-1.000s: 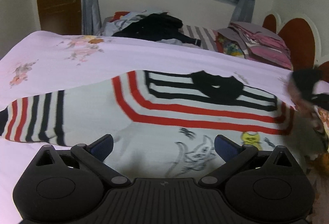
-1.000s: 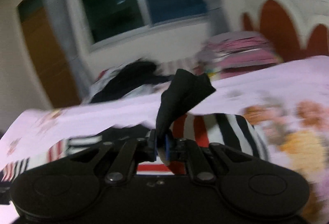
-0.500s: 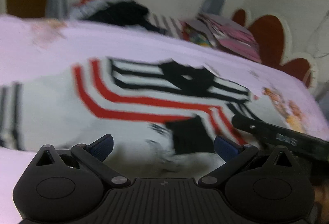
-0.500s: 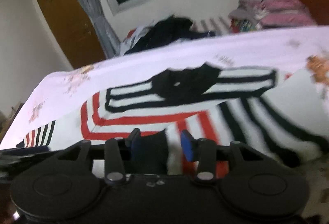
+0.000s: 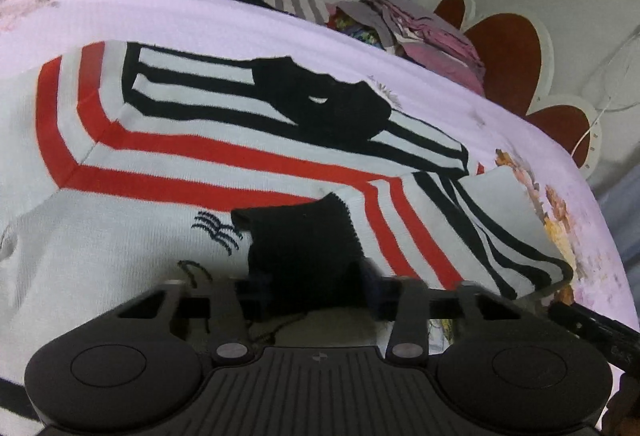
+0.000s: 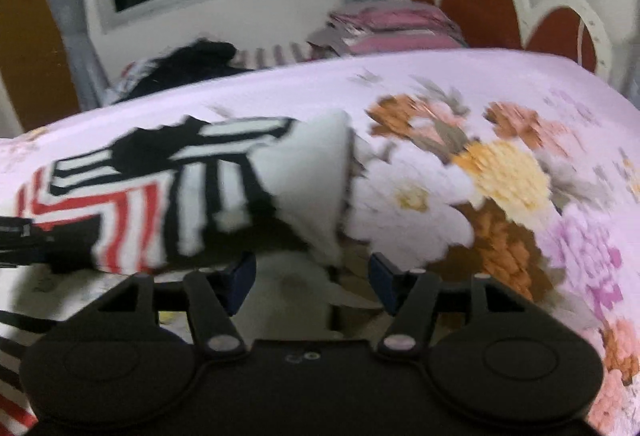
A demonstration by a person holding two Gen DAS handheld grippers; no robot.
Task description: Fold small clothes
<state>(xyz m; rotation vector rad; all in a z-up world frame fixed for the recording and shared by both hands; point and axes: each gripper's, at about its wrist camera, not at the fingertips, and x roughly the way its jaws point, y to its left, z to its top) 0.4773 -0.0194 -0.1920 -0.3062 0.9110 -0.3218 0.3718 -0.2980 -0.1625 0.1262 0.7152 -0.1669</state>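
Between our left gripper [image 5: 314,294] jaws: black cuff [image 5: 300,236], jaws closing on it.
Right gripper [image 6: 312,278]: opening, holding nothing.
Sweater [image 5: 160,156]: we judge it soft, light, floppy; grip the edges.

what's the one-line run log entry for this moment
left gripper: closing on black cuff | right gripper: opening, empty | sweater: sleeve folded in

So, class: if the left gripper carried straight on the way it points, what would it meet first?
The left gripper is closing around the sweater's black cuff, so it meets that first; the white sweater body probably lies just beneath.
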